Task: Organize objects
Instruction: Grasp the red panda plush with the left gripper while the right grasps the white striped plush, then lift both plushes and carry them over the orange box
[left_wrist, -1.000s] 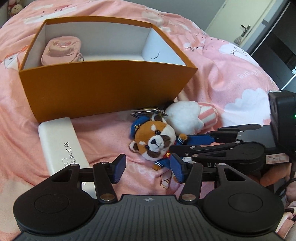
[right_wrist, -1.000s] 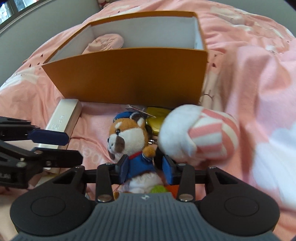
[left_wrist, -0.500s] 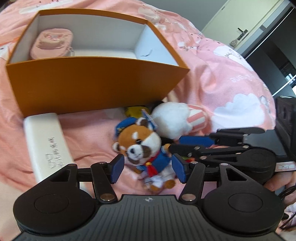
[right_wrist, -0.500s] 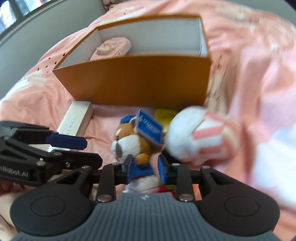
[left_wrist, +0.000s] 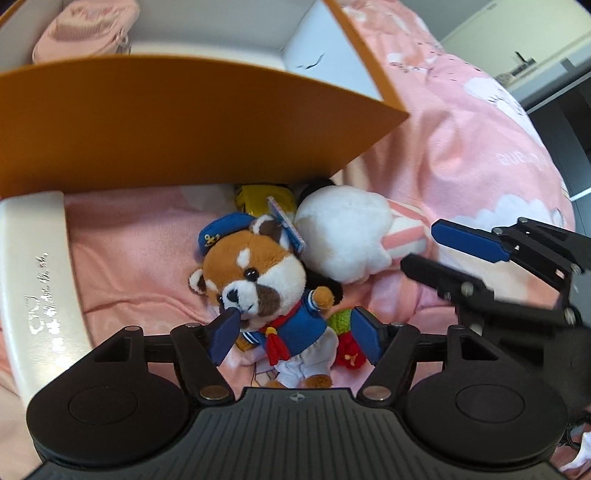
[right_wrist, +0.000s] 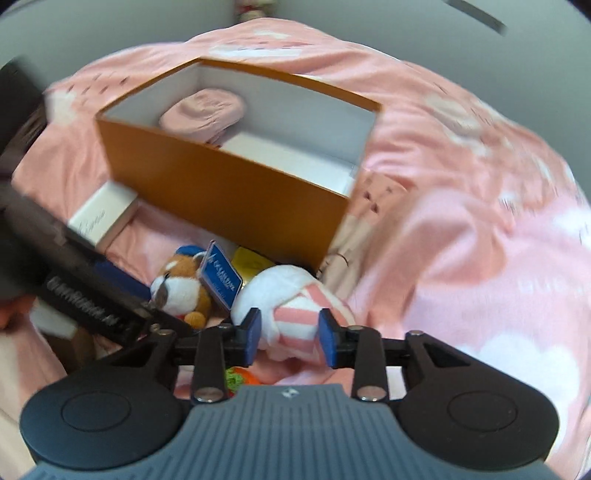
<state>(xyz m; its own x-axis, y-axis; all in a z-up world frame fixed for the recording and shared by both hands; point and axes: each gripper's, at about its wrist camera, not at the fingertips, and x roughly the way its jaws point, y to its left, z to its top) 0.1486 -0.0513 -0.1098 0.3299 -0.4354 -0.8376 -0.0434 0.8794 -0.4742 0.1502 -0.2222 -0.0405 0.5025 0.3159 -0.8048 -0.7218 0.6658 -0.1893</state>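
Left wrist view: left gripper open, jaws straddling bear toy at chest height, one blue pad at the muzzle, the other just beside the far arm; no squeeze yet. Bear lying on pink bedspread, just in front of orange box, touching white plush; green-and-red item tucked against its side. Pink pouch already inside box. White case alongside, outside box.

Right wrist view: right gripper open around striped end of white plush, pads near but contact not confirmed; frame blurred.

Judged step: closing on bear for transfer into box. Recommended: shift left jaws down from face to blue torso, centre before closing, avoid catching hang tag or neighbouring green item, lift clear of box wall, keep both grippers apart during lift.
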